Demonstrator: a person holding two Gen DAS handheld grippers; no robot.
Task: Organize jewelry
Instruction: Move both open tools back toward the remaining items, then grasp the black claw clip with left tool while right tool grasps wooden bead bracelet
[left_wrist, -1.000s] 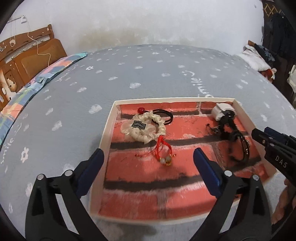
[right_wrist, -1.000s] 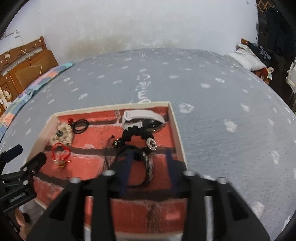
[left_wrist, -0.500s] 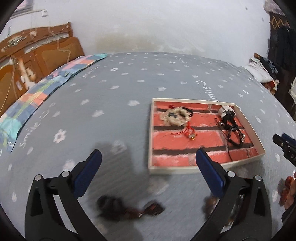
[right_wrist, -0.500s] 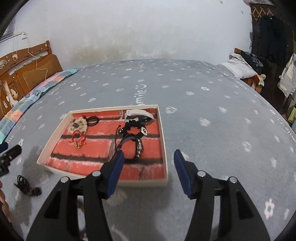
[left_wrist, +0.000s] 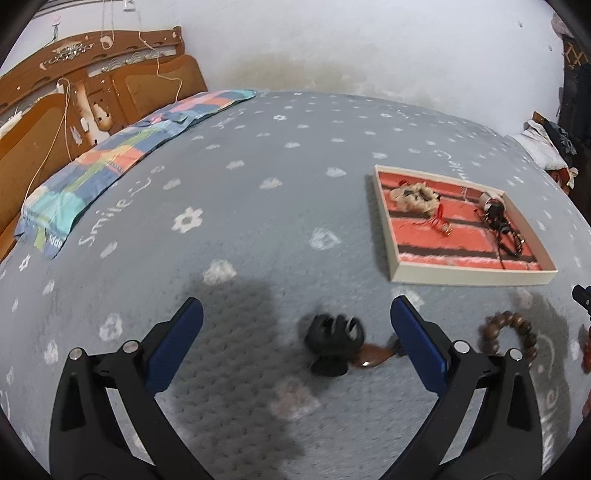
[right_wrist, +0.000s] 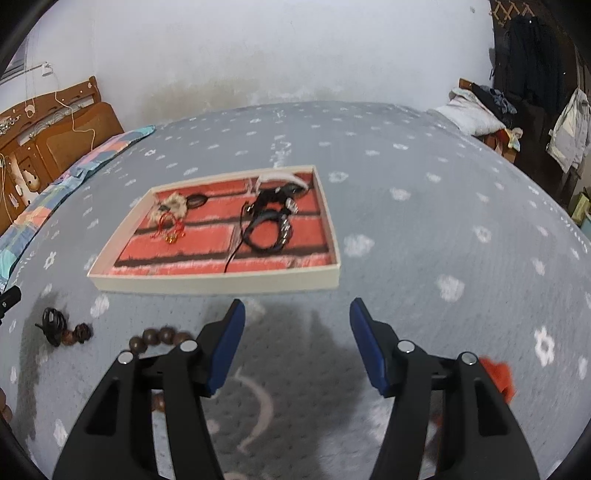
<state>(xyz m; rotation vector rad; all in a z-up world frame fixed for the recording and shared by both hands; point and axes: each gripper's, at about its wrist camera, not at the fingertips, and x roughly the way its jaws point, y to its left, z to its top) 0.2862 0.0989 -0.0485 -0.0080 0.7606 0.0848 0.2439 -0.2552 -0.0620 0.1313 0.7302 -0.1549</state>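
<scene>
Tray (right_wrist: 221, 284) ahead; both grippers angled down, jaws apart.

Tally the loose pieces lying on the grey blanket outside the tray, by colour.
Black: 1, the clip-like piece
Brown: 2, the bead bracelet and a small glossy piece touching the black one
Red: 1, a blurred piece, too unclear to name
Total: 4

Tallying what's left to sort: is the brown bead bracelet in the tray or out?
Out. The brown bead bracelet lies on the grey blanket, on the near side of the tray.
</scene>
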